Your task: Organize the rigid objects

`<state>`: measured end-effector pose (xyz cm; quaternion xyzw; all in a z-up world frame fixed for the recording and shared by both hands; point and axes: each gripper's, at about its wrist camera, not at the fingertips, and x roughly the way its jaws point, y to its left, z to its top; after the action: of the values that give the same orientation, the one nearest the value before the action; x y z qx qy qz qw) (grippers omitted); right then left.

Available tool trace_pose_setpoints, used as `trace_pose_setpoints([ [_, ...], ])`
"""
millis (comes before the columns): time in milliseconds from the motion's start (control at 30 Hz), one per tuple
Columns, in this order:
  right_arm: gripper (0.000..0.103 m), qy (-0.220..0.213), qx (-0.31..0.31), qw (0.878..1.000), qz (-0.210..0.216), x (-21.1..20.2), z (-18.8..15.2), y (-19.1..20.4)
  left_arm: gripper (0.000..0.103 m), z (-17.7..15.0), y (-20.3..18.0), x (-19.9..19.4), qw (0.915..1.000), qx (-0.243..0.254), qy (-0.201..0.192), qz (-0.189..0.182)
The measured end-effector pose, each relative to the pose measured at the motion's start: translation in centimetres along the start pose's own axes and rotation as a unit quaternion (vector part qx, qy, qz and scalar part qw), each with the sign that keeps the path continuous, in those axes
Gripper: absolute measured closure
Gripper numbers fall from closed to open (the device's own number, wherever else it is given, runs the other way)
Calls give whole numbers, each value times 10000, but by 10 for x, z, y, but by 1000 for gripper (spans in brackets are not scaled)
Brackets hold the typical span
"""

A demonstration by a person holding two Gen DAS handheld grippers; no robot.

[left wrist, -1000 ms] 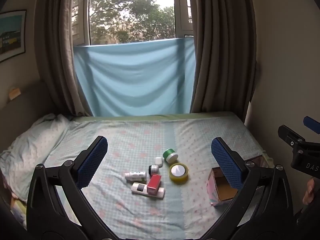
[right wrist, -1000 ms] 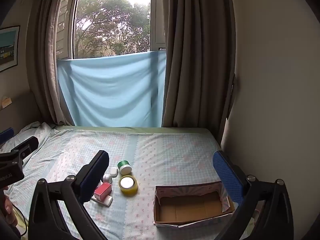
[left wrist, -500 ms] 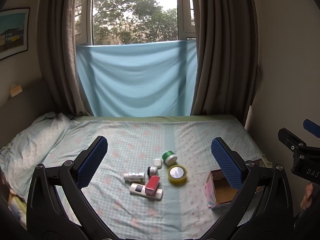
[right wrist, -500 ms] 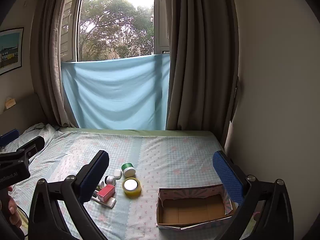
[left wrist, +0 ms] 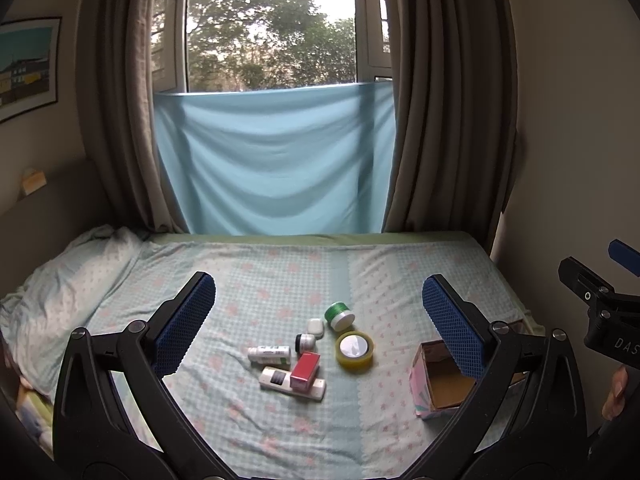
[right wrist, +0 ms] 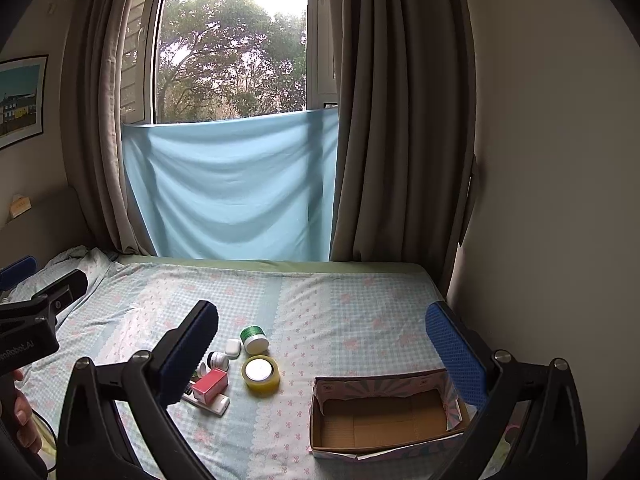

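Currently both my left gripper (left wrist: 318, 316) and right gripper (right wrist: 322, 346) gape wide, empty; small rigid items, red carton (left wrist: 305, 365) atop white remote (left wrist: 276, 378), cluster left of open cardboard box (right wrist: 384, 416); soft bedsheet (left wrist: 280, 280) risks toppling.

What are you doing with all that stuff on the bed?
A person holds a gripper in each hand above the bed. The left gripper and right gripper are both open and hold nothing. A tape roll, a green-lidded jar, a red box and some small bottles lie in a cluster on the sheet. The cardboard box beside them has nothing in it yet, so the tidying has not started.
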<state>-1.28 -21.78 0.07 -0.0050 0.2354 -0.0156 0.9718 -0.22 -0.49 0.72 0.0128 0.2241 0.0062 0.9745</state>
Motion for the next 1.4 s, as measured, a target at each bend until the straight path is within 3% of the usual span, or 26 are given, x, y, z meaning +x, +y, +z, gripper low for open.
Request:
trace_pose_setpoints([
  [1400, 0, -94, 10, 9999, 96, -2, -2, 2, 0, -4, -2, 6, 10000, 20, 28, -61],
])
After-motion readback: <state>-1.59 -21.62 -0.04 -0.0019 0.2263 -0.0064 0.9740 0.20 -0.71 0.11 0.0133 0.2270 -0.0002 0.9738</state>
